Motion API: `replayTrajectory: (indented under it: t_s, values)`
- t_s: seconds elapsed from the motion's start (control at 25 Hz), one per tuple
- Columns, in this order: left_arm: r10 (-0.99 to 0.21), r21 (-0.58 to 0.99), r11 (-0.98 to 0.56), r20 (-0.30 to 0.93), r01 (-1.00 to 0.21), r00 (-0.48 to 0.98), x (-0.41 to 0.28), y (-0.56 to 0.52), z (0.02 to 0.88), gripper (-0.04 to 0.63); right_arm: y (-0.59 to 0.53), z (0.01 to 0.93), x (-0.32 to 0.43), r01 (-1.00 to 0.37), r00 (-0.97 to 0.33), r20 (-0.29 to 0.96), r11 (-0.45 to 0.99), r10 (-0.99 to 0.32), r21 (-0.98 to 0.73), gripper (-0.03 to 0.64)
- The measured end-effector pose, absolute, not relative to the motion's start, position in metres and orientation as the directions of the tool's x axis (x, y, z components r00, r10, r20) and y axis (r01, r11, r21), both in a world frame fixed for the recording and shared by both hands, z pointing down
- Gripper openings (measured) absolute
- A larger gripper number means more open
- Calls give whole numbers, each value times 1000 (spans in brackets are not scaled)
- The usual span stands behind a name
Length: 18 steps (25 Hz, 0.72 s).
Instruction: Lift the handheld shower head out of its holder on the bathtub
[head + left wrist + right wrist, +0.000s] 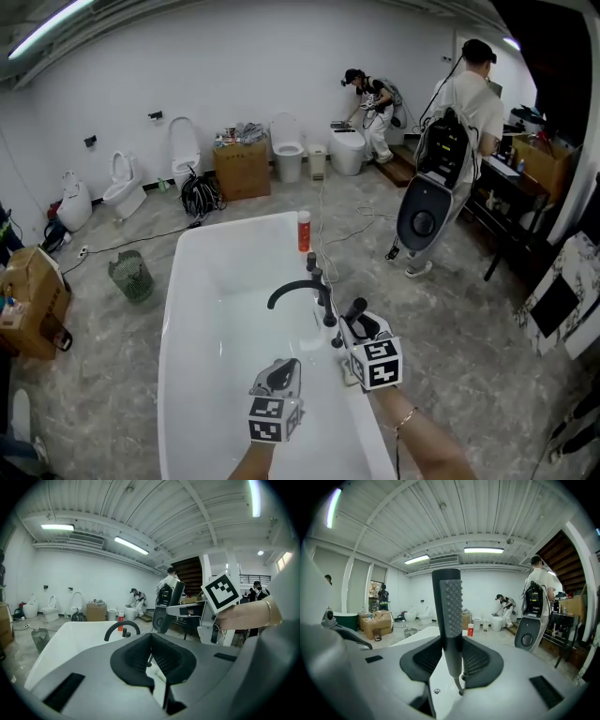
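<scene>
Obs.: left gripper (283, 370) has its fingers (133, 657) closed tip to tip, nothing between them. The right gripper (357, 325) fingers (480, 662) are clamped on the shower head (450, 606), whose handle stands upright between them. The left forearm (251, 464) and right forearm (427, 442) are bare and reach forward, the right gripper ahead.

No writing, label, brand or number is legible anywhere.
</scene>
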State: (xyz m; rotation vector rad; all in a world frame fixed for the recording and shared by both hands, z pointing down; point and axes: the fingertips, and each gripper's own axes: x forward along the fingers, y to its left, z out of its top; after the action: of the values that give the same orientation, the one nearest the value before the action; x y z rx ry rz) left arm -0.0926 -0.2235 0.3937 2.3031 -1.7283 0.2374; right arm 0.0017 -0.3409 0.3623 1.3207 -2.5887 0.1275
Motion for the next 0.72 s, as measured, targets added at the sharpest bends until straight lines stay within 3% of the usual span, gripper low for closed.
replayTrajectory:
  t_s: [0.72]
  values:
    - [-916, 90, -277, 275, -957, 291, -83, -195, 385, 20, -310, 358, 6, -811, -560, 244, 584, -792, 35, 136]
